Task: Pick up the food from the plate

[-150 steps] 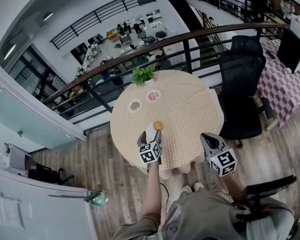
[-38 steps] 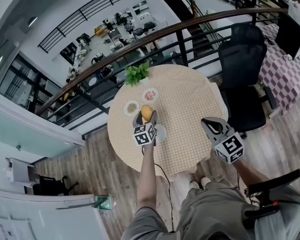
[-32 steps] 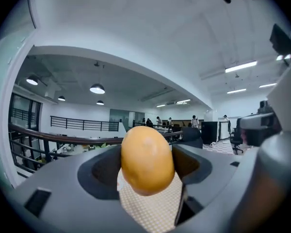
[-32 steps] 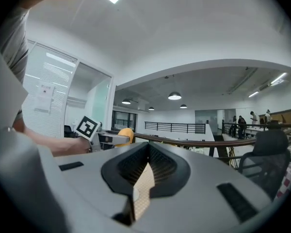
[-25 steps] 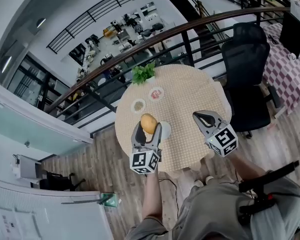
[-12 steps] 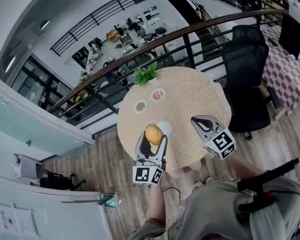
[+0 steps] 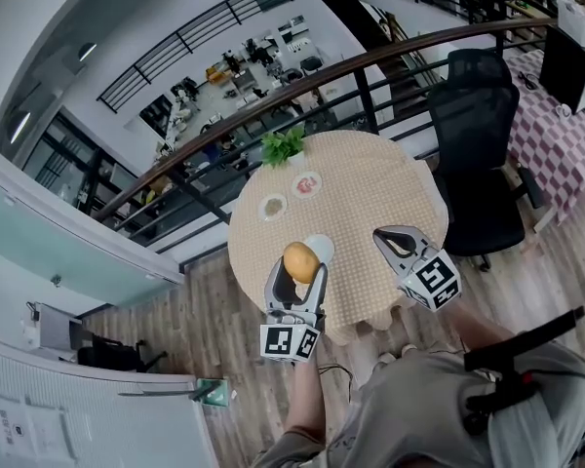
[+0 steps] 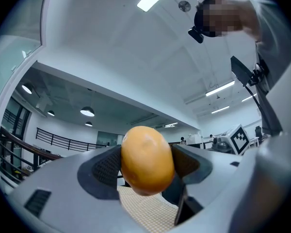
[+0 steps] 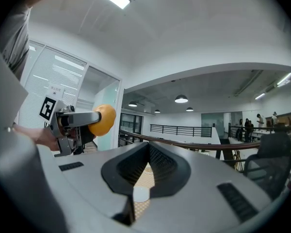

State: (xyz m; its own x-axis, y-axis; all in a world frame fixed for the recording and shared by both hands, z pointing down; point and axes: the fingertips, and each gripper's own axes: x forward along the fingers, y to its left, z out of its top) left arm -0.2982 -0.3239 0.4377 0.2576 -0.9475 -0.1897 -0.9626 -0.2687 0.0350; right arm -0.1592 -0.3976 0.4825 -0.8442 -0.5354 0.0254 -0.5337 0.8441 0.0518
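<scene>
An orange-yellow rounded piece of food [image 7: 300, 260] is up in the air, clear of the table, with my left gripper [image 7: 300, 265] shut on it. In the left gripper view the food [image 8: 146, 158] fills the gap between the dark pads [image 8: 106, 166]. Just behind it on the round table [image 7: 380, 198] lies the white plate [image 7: 323, 247], partly hidden by the food. My right gripper [image 7: 380, 234] hovers over the table's near right edge, shut, nothing in it. The right gripper view shows the food [image 9: 103, 120] held in the left gripper [image 9: 75, 119] off to the left.
Two small plates [image 7: 273, 206] [image 7: 306, 184] with food and a green plant [image 7: 285, 146] sit at the table's far side. A black office chair [image 7: 483, 130] stands to the right. A dark railing [image 7: 370, 61] runs behind the table, above a lower floor.
The left gripper, at the plate with the food six seconds ago, has lifted the food up and toward me. In the last half second almost nothing moved. The right gripper stays shut.
</scene>
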